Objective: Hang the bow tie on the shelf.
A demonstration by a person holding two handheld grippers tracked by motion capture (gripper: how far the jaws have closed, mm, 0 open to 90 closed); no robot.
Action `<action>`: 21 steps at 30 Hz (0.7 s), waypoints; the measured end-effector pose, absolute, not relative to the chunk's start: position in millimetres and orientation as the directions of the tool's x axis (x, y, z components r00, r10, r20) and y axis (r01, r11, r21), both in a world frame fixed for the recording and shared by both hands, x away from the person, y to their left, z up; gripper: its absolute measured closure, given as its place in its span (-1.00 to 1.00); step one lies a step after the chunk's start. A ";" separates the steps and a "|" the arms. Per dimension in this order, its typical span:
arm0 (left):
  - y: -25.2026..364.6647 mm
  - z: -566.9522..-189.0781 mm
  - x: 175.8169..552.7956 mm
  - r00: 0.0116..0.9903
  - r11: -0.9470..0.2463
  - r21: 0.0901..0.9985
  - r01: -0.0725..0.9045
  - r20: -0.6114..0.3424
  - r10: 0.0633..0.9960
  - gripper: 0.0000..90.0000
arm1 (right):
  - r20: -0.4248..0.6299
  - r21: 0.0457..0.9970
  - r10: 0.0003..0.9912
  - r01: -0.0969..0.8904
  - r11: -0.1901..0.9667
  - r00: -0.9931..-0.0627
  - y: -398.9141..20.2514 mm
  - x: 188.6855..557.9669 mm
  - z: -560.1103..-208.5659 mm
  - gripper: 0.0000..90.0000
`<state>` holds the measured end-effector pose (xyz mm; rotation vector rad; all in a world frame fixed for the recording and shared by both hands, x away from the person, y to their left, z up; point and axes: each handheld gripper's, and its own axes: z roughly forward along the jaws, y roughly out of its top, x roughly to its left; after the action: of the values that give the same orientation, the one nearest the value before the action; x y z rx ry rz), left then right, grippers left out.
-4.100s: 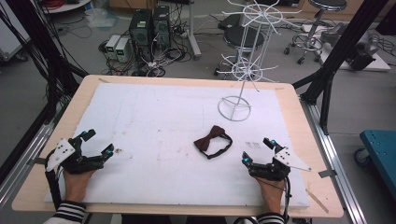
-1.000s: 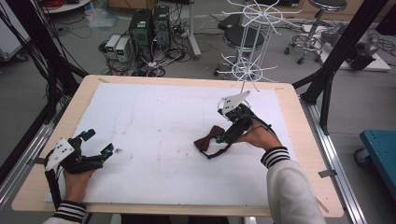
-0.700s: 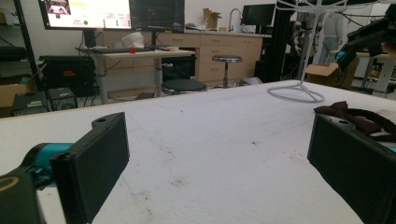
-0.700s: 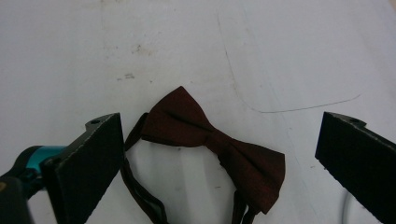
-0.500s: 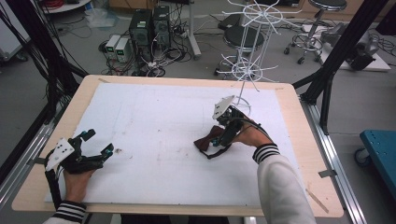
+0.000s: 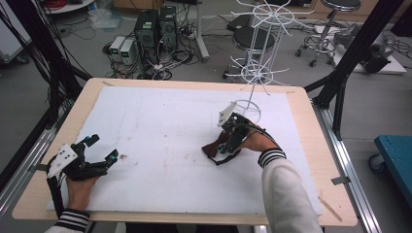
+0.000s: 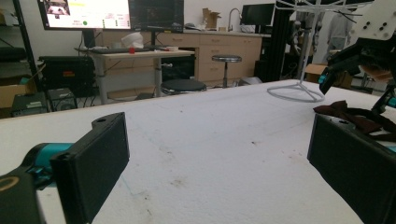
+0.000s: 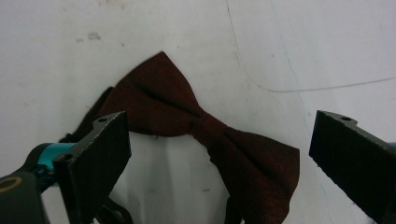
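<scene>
A dark red bow tie (image 6: 212, 146) lies flat on the white mat (image 6: 160, 116), right of centre. My right gripper (image 6: 222, 148) points down over it. In the right gripper view the bow tie (image 8: 205, 126) lies spread between and under the jaws of the right gripper (image 8: 224, 122). They have just been closing a little but stand wide, pads clear of the cloth. My left gripper (image 6: 103, 147) rests open at the near left with nothing in it. The left gripper view looks between the left gripper's (image 7: 217, 133) jaws to the bow tie (image 7: 348, 112) and the right gripper (image 7: 357, 58) above it.
A white wire stand (image 6: 252, 73) rises from its ring base (image 6: 250, 114) at the back right of the mat, just behind my right hand. The wooden table edge (image 6: 311, 145) frames the mat. Black frame posts, computers and stools stand beyond the table.
My right gripper came from the near right corner to the bow tie and, over the last second, sank lower over it. The left gripper and the bow tie have not moved.
</scene>
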<state>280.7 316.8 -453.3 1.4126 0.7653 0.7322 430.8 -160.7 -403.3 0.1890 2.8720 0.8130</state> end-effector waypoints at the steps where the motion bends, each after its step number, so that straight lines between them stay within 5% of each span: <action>1: 316.8 -453.4 280.7 0.570 0.031 0.999 0.007 -0.029 0.821 -0.87 | -0.104 0.520 0.165 0.088 0.850 -0.981 -160.4 431.4 -405.7 -0.89; 9: 316.4 -453.5 280.6 0.570 0.034 0.999 0.007 -0.032 0.821 -0.87 | -0.104 0.500 0.151 0.080 0.862 -0.983 -157.8 435.2 -411.5 -0.83; 21: 316.8 -453.3 280.7 0.570 0.030 1.000 0.007 -0.029 0.821 -0.87 | -0.094 0.462 0.113 0.057 0.885 -0.989 -157.3 436.1 -414.2 -0.40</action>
<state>280.7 316.8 -453.3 1.4131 0.7657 0.7325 436.1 -157.3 -414.2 0.1329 2.9342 0.7142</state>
